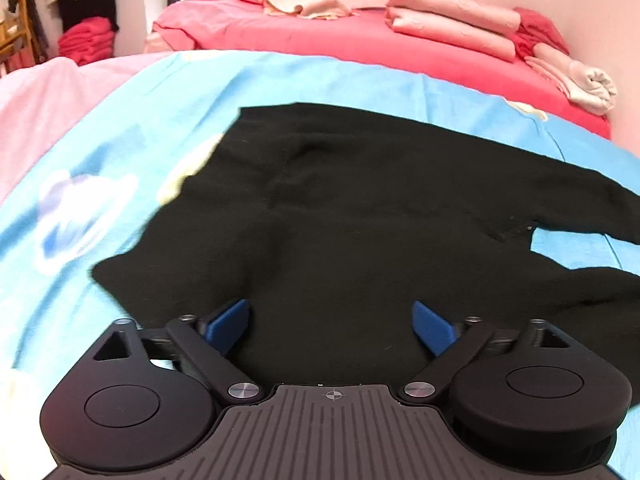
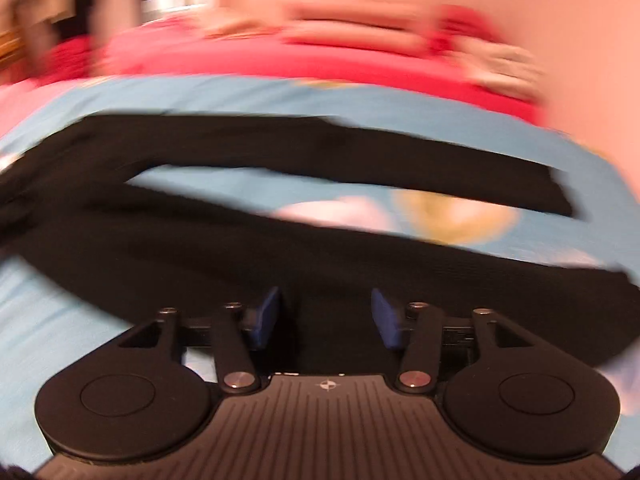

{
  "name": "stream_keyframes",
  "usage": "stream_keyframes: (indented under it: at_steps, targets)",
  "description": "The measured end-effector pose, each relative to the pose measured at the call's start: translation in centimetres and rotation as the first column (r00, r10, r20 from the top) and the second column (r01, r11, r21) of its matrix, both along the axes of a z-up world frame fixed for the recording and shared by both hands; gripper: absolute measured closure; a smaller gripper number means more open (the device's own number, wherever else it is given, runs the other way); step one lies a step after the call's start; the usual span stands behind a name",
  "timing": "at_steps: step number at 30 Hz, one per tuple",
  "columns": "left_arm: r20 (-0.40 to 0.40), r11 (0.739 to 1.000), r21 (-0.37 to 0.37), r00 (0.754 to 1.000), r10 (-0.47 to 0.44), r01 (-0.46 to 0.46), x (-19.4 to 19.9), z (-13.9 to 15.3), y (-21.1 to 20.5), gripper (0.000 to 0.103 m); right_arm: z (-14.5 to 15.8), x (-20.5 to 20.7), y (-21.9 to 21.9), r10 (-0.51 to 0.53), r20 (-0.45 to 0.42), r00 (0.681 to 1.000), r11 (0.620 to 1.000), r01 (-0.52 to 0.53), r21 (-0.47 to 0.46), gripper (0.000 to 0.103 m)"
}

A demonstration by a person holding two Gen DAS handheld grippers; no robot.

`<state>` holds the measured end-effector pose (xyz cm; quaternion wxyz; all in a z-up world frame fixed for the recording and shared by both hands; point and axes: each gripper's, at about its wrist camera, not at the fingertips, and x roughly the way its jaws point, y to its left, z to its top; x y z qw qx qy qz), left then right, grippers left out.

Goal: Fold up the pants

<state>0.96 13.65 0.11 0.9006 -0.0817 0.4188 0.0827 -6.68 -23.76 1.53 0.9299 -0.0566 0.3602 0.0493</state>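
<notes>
Because the black pants (image 1: 360,216) lie spread on the blue bed sheet (image 1: 120,160) with both legs splayed apart, each gripper hangs over the near edge: left gripper (image 1: 332,326) with fingers wide, right gripper (image 2: 325,316) also parted, nothing held. Motion blur smears the right view; the hems run past the frame edges.

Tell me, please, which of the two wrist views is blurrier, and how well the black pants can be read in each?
Right wrist view: heavy motion blur smears the black pants, the blue sheet and the background, though the right gripper stays crisp. Left wrist view: much sharper, mild blur at the left edge; the pants show faint folds but little detail; fisheye bends the bed's edge.
</notes>
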Motion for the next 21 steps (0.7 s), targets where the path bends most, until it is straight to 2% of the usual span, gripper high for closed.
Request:
stream_keyframes:
  at_steps: [1, 2, 3, 5, 6, 8, 10, 12, 13, 14, 15, 16, 17, 18, 19, 20, 21]
  targets:
    - [0.007, 1.000, -0.018, 1.000, 0.001, -0.001, -0.3, 0.4, 0.3, 0.000, 0.7, -0.1, -0.9, -0.049, 0.017, 0.999, 0.999, 0.049, 0.004, 0.032]
    - [0.020, 0.999, -0.045, 1.000, 0.004, -0.003, -0.5, 0.8, 0.7, 0.000, 1.5, -0.5, -0.9, -0.054, 0.040, 0.998, 0.998, 0.054, -0.012, 0.033]
    - [0.030, 0.997, -0.070, 0.999, 0.017, -0.015, -0.5, 1.2, 1.3, 0.000, 2.3, -0.8, 0.0, -0.003, 0.065, 0.998, 0.999, 0.005, -0.032, 0.032]
    - [0.042, 0.990, -0.128, 0.997, 0.061, -0.055, -0.5, 1.7, 2.4, 0.000, 3.1, -1.3, 3.3, 0.165, 0.089, 0.982, 0.985, -0.160, -0.065, 0.018]
    - [0.058, 0.983, -0.174, 0.996, 0.074, -0.063, -0.4, 1.9, 2.9, 0.000, 3.2, -1.6, 5.5, 0.262, 0.088, 0.961, 0.964, -0.256, -0.070, 0.016]
    - [0.078, 0.971, -0.228, 0.993, 0.087, -0.067, -0.3, 1.7, 3.6, 0.000, 2.9, -2.2, 10.0, 0.452, 0.076, 0.889, 0.892, -0.448, -0.064, 0.016]
    - [0.063, 0.979, -0.185, 0.993, 0.099, -0.086, 0.1, 1.1, 3.7, 0.000, 2.2, -2.2, 14.3, 0.578, 0.048, 0.815, 0.816, -0.574, -0.072, 0.018]
    - [0.004, 0.988, -0.066, 0.990, 0.143, -0.143, 0.7, -0.1, 3.9, 0.000, 1.3, -2.5, 18.2, 0.662, 0.035, 0.748, 0.748, -0.658, -0.090, 0.020]
    - [0.017, 0.990, -0.029, 0.990, 0.138, -0.137, 0.6, -0.2, 3.8, 0.000, 0.6, -2.1, 19.7, 0.678, 0.013, 0.735, 0.733, -0.675, -0.089, 0.023]
    - [0.034, 0.992, -0.001, 0.991, 0.128, -0.128, 0.3, -0.2, 3.7, 0.000, 0.1, -1.7, 20.9, 0.675, -0.035, 0.737, 0.735, -0.676, -0.064, 0.037]
    - [0.039, 0.990, 0.033, 0.990, 0.137, -0.139, -0.1, -0.2, 3.7, 0.000, -0.2, -1.5, 21.8, 0.684, -0.096, 0.723, 0.727, -0.687, 0.007, 0.049]
    - [0.043, 0.985, 0.074, 0.987, 0.152, -0.155, -0.3, -0.1, 3.8, 0.000, -0.4, -1.8, 22.1, 0.725, -0.126, 0.677, 0.688, -0.720, 0.092, 0.051]
    - [0.046, 0.978, 0.119, 0.985, 0.169, -0.173, -0.4, -0.1, 3.9, 0.000, 0.2, -2.9, 22.6, 0.766, -0.111, 0.633, 0.642, -0.763, 0.082, 0.038]
    - [0.044, 0.962, 0.176, 0.978, 0.203, -0.208, -0.4, -0.2, 4.2, 0.000, 0.5, -3.6, 23.0, 0.808, -0.121, 0.577, 0.584, -0.811, 0.034, 0.036]
    - [0.041, 0.958, 0.185, 0.976, 0.216, -0.220, -0.6, -0.4, 4.8, 0.000, 1.0, -4.1, 23.3, 0.822, -0.114, 0.558, 0.561, -0.828, -0.007, 0.036]
    - [0.037, 0.966, 0.134, 0.975, 0.219, -0.222, -0.8, -0.6, 5.8, 0.000, 1.7, -4.3, 23.3, 0.818, -0.102, 0.567, 0.569, -0.823, -0.012, 0.036]
    - [0.035, 0.970, 0.077, 0.973, 0.228, -0.230, -1.0, -0.8, 6.6, 0.000, 2.4, -3.6, 23.4, 0.812, -0.091, 0.577, 0.581, -0.814, 0.023, 0.036]
